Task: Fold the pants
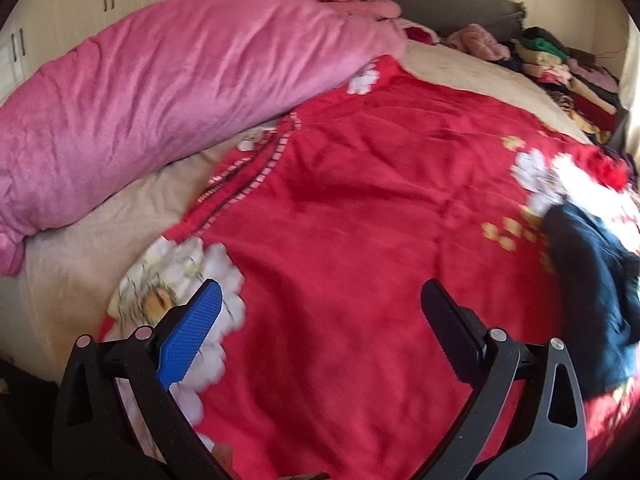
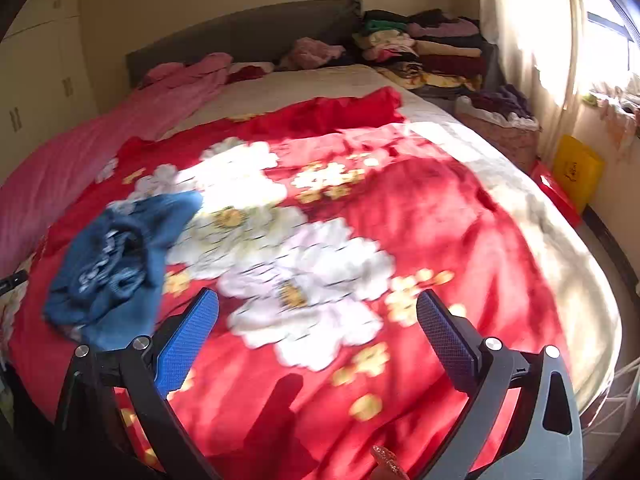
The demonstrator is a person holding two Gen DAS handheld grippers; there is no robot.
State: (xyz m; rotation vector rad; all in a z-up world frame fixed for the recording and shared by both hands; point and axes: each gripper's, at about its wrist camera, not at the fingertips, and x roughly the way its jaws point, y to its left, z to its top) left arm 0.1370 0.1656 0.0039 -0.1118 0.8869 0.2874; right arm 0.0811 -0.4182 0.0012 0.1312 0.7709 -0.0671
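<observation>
The dark blue pants (image 2: 116, 264) lie crumpled in a heap on the red flowered blanket (image 2: 420, 208). In the right wrist view they are left of my right gripper (image 2: 318, 300), which is open, empty and held above the blanket. In the left wrist view the pants (image 1: 592, 292) lie at the far right, to the right of my left gripper (image 1: 322, 292), which is open and empty above the red blanket (image 1: 360, 200).
A big pink duvet (image 1: 180, 92) lies along the left side of the bed. Stacks of folded clothes (image 2: 424, 52) sit by the grey headboard (image 2: 248, 36). A basket of clothes (image 2: 500, 124) and a yellow bag (image 2: 576, 172) stand right of the bed.
</observation>
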